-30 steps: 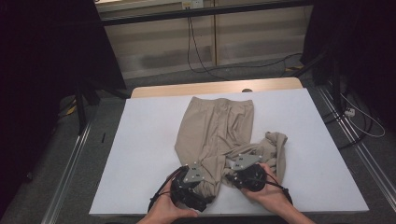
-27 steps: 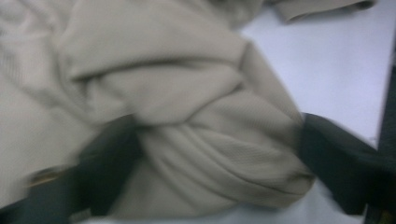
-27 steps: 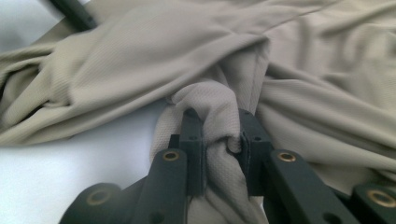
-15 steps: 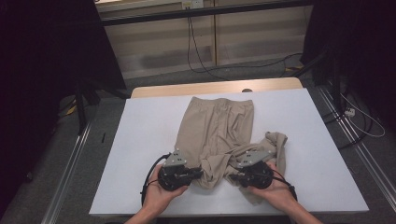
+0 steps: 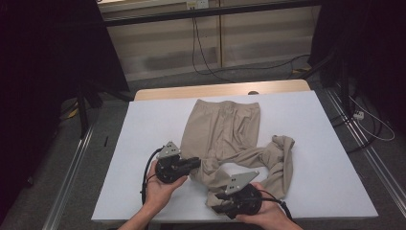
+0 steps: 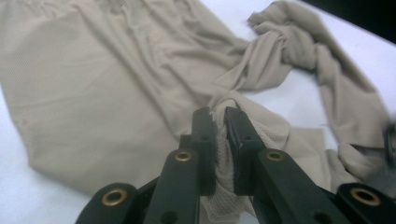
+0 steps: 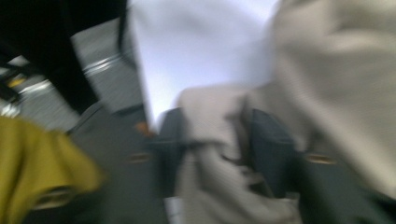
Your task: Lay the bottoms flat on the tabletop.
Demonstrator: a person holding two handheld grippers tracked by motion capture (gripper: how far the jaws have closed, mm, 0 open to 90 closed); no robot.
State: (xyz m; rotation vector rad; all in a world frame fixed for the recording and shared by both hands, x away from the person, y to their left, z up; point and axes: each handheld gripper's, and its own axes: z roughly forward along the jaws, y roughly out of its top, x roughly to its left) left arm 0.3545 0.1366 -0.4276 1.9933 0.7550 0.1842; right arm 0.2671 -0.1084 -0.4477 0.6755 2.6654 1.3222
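While the beige trousers [image 5: 225,132] lie spread on the white table [image 5: 143,129], waistband at the far side and legs toward the person, both hands are working at the near end. Starting at the left: the left hand [image 5: 160,189] holds the left gripper [image 5: 195,163], pointed sideways at the left trouser leg. In the left gripper view its jaws sit nearly together with a fold of that beige fabric [image 6: 222,149] pinched between them, so it's clamped on the cloth. Moving across, the trousers' middle lies flat, and the right leg [image 5: 280,158] is bunched and twisted, curling off toward the right side of the table. Further right and closer to the near edge, the right hand [image 5: 268,215] holds the right gripper [image 5: 216,201], over the trouser hem near the table's front edge. Its own view is pretty blurry, but the jaws stand partly apart with fabric [image 7: 212,140] lying between them; they've just been opening, and I can't tell if the pads press on the cloth. No containers anywhere on the table.
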